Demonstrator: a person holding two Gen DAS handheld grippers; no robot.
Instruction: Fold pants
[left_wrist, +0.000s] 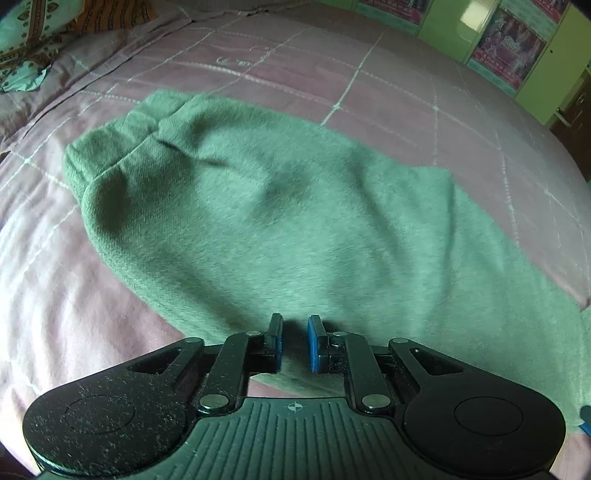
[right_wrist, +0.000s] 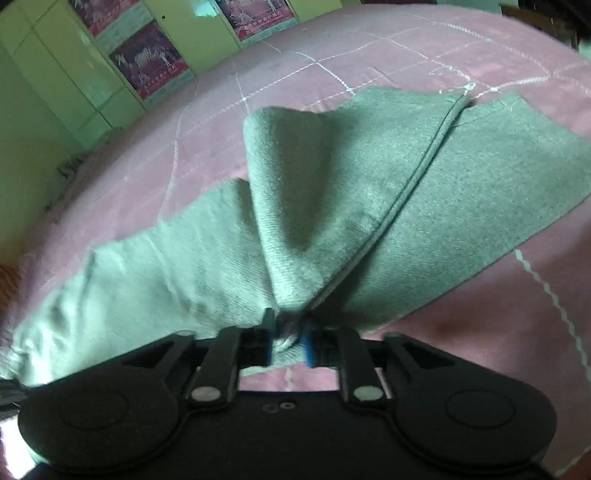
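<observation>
Green fleece pants (left_wrist: 258, 206) lie on a pink quilted bedspread (left_wrist: 332, 88). In the left wrist view the elastic waistband (left_wrist: 110, 147) is at the far left. My left gripper (left_wrist: 294, 332) hovers over the near edge of the pants, its blue pads slightly apart with nothing between them. In the right wrist view the pants (right_wrist: 461, 192) are bunched, and a fold (right_wrist: 295, 184) is lifted into a ridge. My right gripper (right_wrist: 288, 332) is shut on the near edge of this fabric beside a seam (right_wrist: 417, 184).
A patterned teal and orange pillow or cloth (left_wrist: 26, 48) lies at the bed's far left corner. Green wardrobe doors with posters (right_wrist: 140, 62) stand beyond the bed, also seen in the left wrist view (left_wrist: 509, 48).
</observation>
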